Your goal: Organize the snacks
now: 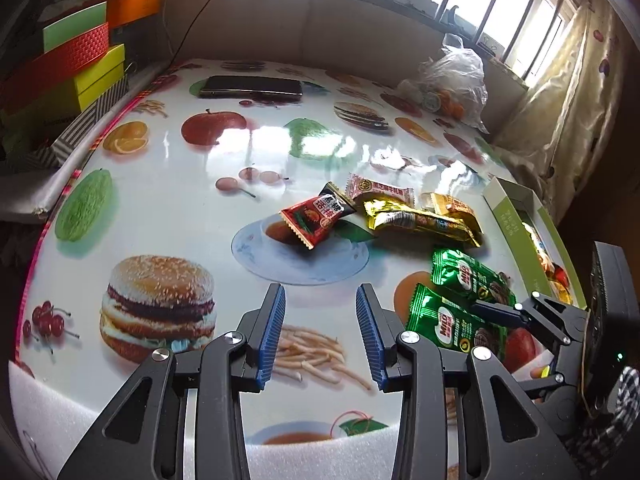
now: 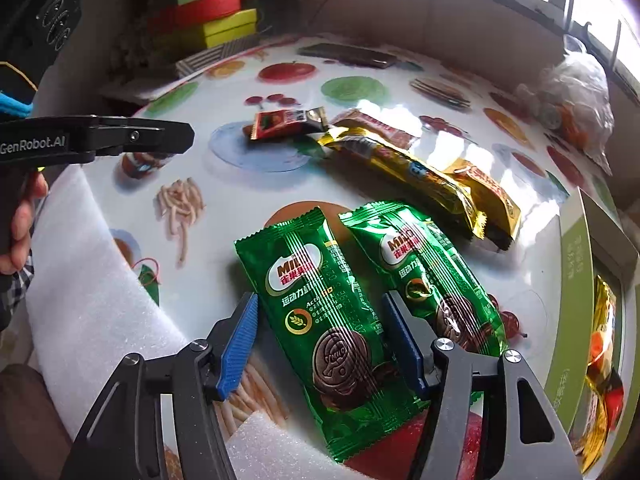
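1. Near green packet (image 2: 328, 312): it lies flat on the bench (image 2: 100, 280), between the blue fingers (image 2: 240, 340) of the right gripper (image 2: 324, 344). These stand spread to either side of it, and neither pad presses on the foil.
2. Handling: a foil wrapper, probably light, slick and crinkly, with brittle biscuits inside. Take hold across the narrow width near the middle, gently, so that the contents do not crack.
3. Second green packet (image 2: 436, 276): it lies just beside the first on its far side. The far finger comes down next to it, so it may be nudged or caught as well.
4. Left gripper (image 1: 321, 332): its fingers are parted, with nothing between them, above the printed bench.
5. Other snacks: the gold packets (image 1: 424, 220) and the red packet (image 1: 310, 220) lie farther out, overlapping in a loose pile.
6. Green box (image 2: 572, 264): it is cut off at the right edge of the picture. It seems to hold some wrapped snacks already, though its depth and free room cannot be made out.
7. Hidden: the near end of the first green packet lies under the gripper body.
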Tool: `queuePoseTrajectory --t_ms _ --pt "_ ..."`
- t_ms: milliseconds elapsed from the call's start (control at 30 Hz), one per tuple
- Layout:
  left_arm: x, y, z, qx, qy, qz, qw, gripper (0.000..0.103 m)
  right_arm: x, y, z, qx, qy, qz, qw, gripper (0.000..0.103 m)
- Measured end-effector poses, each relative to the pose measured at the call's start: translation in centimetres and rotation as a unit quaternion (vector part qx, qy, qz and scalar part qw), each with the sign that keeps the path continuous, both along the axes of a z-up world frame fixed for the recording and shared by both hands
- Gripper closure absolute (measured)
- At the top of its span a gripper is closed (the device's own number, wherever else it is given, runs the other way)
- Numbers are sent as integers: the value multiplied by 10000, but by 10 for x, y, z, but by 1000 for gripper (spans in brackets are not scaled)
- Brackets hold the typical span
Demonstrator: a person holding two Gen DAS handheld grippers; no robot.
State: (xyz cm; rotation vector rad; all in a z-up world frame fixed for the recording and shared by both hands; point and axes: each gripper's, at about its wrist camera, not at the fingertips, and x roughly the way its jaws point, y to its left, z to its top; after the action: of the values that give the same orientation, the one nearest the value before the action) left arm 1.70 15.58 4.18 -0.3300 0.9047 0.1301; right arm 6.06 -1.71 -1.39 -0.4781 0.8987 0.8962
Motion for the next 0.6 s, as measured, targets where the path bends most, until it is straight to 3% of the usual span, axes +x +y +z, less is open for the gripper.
queuePoseTrajectory --t_ms 200,600 --pt "23 2 -6 218 173 -154 9995 65 0 -4 1 204 -20 -232 9995 53" --pt "73 7 -22 652 287 -588 9957 65 2 -10 2 510 104 -521 9973 55"
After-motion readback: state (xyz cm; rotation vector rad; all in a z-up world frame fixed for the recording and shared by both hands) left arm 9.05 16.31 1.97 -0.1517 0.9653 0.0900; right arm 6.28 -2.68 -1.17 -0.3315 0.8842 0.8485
